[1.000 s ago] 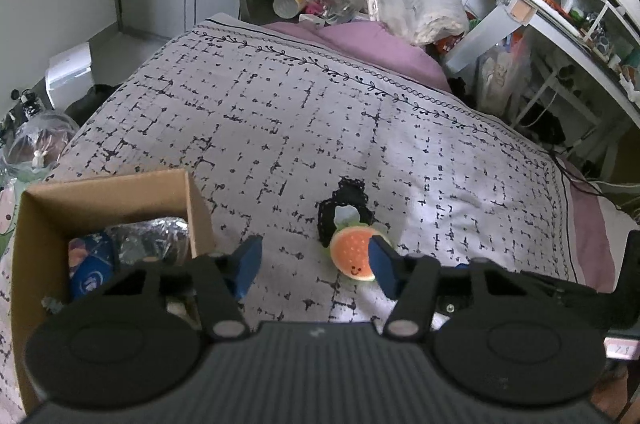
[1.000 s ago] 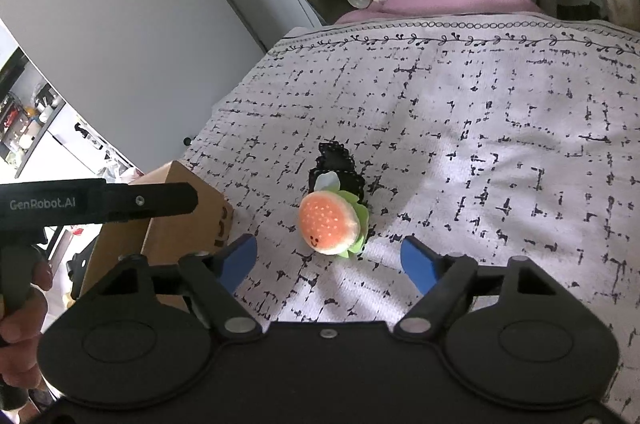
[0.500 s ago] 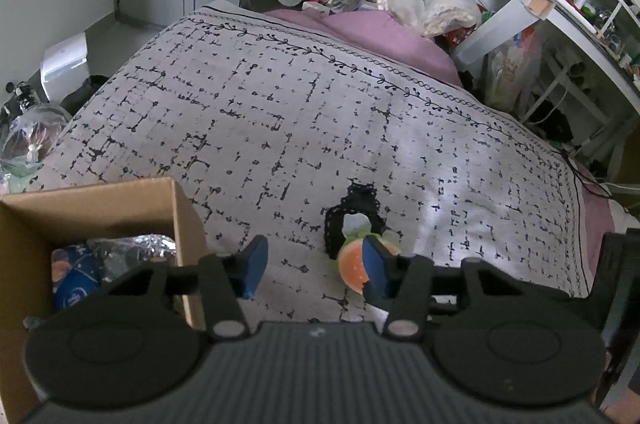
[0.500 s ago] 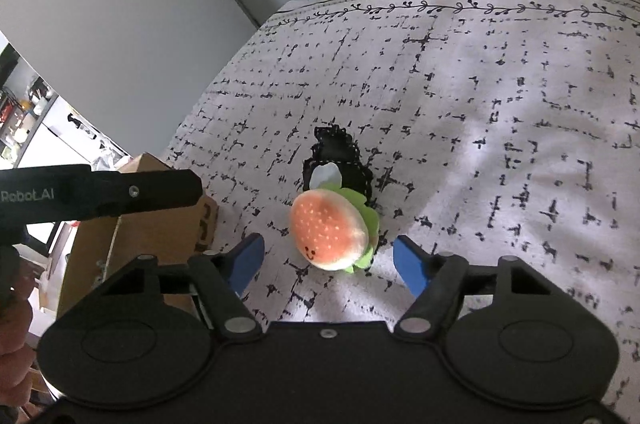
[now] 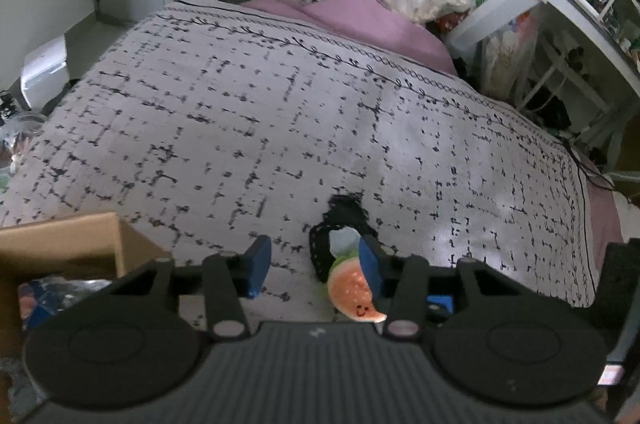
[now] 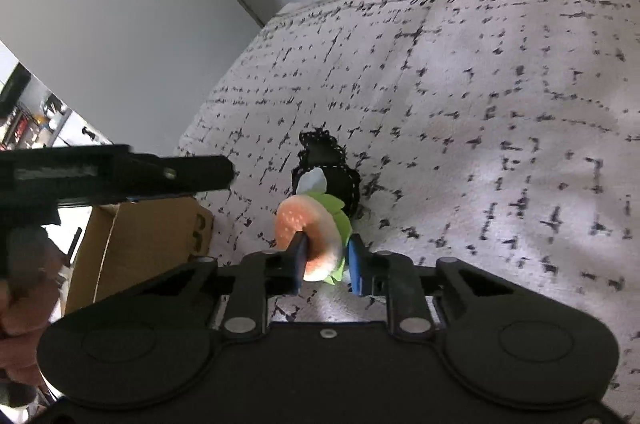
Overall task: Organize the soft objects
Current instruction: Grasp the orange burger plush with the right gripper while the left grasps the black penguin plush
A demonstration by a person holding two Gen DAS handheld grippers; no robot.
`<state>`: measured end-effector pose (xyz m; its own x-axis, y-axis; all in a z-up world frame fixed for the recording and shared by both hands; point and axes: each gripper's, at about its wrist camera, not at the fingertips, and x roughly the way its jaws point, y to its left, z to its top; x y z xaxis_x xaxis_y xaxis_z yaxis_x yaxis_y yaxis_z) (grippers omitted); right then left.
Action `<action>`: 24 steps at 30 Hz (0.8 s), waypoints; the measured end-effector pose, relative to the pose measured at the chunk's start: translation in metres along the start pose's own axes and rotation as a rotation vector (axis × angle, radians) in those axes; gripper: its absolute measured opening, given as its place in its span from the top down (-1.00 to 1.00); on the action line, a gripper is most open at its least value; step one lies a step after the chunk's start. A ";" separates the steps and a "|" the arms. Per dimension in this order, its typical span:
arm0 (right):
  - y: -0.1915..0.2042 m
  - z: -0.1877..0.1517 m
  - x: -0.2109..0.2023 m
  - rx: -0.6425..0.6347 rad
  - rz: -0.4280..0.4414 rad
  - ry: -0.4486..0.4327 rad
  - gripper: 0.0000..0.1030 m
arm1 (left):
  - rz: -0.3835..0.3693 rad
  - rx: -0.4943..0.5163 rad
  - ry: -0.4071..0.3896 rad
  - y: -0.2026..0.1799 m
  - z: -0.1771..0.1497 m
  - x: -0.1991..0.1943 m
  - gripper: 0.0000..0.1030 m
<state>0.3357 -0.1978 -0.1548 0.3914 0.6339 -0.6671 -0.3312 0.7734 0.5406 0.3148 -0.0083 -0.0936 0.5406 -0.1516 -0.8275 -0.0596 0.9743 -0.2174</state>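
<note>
From the right wrist: right gripper [image 6: 325, 260] clamped on the burger plush [image 6: 310, 230], near the bed's [image 6: 500, 103] left edge, just before a black lace item [image 6: 328, 171]. From the left wrist alone: left gripper [image 5: 314, 266] spread wide, holding nothing; cardboard box [image 5: 60, 240] contents visible, foil and blue items inside.

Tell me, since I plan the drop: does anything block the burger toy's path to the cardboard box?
Nothing visible does. The right claw pinches the orange plush burger; the open brown cardboard box sits just left across bare bedspread.
</note>
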 end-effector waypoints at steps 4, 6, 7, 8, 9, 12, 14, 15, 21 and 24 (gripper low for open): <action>-0.011 -0.001 -0.009 0.034 0.009 -0.009 0.64 | -0.015 -0.001 0.011 -0.009 0.005 0.013 0.01; -0.016 -0.002 -0.015 0.041 0.005 -0.017 0.64 | -0.038 -0.016 0.028 -0.012 0.008 0.021 -0.04; -0.018 -0.002 -0.017 0.044 0.002 -0.022 0.64 | -0.041 -0.021 0.041 -0.014 0.009 0.026 -0.06; -0.020 -0.002 -0.020 0.047 -0.003 -0.026 0.64 | -0.044 -0.025 0.054 -0.016 0.010 0.031 -0.08; -0.023 -0.003 -0.023 0.051 -0.012 -0.030 0.64 | -0.050 -0.028 0.062 -0.017 0.010 0.035 -0.13; -0.034 -0.002 -0.030 0.067 -0.035 -0.042 0.64 | -0.057 -0.033 0.086 -0.022 0.010 0.048 -0.30; -0.039 -0.001 -0.033 0.077 -0.047 -0.044 0.64 | -0.034 -0.016 0.104 -0.026 0.011 0.057 -0.32; -0.042 0.000 -0.035 0.080 -0.052 -0.045 0.64 | -0.024 -0.009 0.110 -0.027 0.010 0.061 -0.32; -0.054 0.003 -0.045 0.101 -0.096 -0.057 0.64 | -0.018 -0.025 0.131 -0.025 0.007 0.074 -0.17; -0.056 0.004 -0.048 0.099 -0.107 -0.060 0.64 | -0.012 -0.007 0.133 -0.028 0.005 0.077 0.53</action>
<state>0.3389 -0.2714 -0.1507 0.4716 0.5447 -0.6934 -0.1993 0.8319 0.5179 0.3624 -0.0468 -0.1483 0.4250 -0.1845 -0.8862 -0.0600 0.9711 -0.2310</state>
